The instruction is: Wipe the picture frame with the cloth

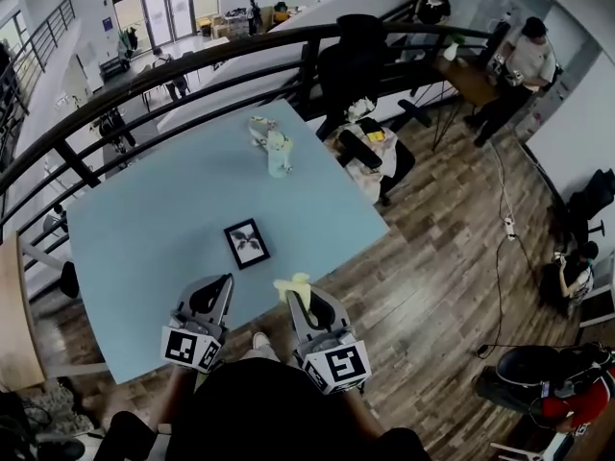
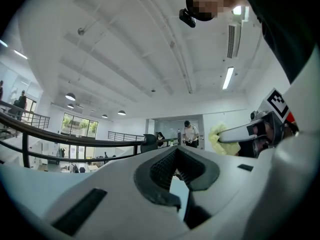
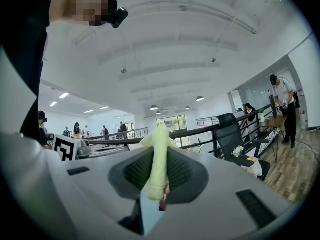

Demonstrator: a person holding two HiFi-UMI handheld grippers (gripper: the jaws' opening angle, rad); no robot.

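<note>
Desk [image 1: 135, 229] pale blue, dark railing [image 1: 192, 60] along far side. Left tool [image 1: 222, 282] over desk's near edge, jaws closed together, nothing between them. Right tool [image 1: 300, 294] near it at same edge, jaws clamped on cloth. Picture frame [image 1: 247, 243] flat on desk, black border, ahead of both tools, touched by neither. Cloth [image 1: 292, 283] yellow, bunched end sticking out past right tool's tips.

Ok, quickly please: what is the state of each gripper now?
Left gripper: jaws closed, holding nothing.
Right gripper: jaws closed on the soft yellow cloth.
</note>
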